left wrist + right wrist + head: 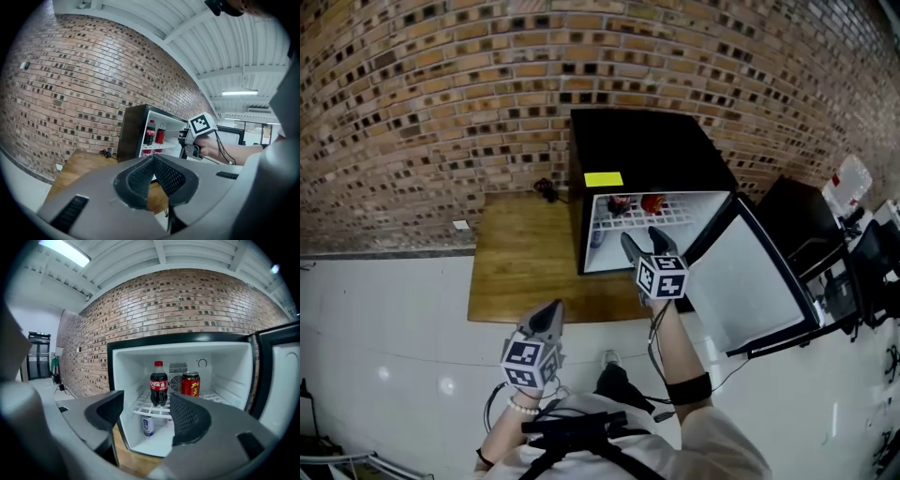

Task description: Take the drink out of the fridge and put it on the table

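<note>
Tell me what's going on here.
A person with a gripper in each hand faces a small fridge that stands on a wooden table, its door swung open. The right gripper points into the fridge with its jaws apart and nothing between them. A cola bottle and a red can stand on the wire shelf ahead of it. The left gripper hangs back, jaws together and empty. No drink is on the table yet.
</note>
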A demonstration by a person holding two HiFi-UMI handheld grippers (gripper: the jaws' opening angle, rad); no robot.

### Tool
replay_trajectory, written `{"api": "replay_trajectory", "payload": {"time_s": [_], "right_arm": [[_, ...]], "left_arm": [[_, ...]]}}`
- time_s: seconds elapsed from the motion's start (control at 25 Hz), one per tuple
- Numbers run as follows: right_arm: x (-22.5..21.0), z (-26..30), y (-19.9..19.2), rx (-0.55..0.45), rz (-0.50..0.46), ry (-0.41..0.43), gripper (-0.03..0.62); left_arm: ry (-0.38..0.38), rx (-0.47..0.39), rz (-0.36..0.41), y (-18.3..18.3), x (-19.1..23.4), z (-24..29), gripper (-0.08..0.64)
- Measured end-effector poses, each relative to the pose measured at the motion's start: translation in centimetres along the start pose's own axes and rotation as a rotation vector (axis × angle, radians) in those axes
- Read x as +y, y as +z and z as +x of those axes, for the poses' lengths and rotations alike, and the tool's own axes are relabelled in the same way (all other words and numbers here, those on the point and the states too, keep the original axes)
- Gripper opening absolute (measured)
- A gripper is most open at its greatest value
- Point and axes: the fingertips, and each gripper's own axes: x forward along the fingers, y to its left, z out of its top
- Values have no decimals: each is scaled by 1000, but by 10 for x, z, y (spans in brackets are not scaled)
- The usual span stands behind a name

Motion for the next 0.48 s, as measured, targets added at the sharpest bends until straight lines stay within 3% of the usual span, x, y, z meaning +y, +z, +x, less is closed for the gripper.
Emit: {"api": "replay_trajectory", "payload": {"time_s": [0.04, 0.24, 0.48], "right_arm": [[-2, 12, 4, 4, -6, 9, 345], [-19, 67, 22, 15, -30, 39, 351], [-38, 127, 20, 58, -23, 71, 397]], "left_arm": [[15, -2, -12, 0, 4, 1, 0], [100, -20, -61, 4, 23, 8, 0], [205, -42, -92, 10, 40, 22, 0]]}}
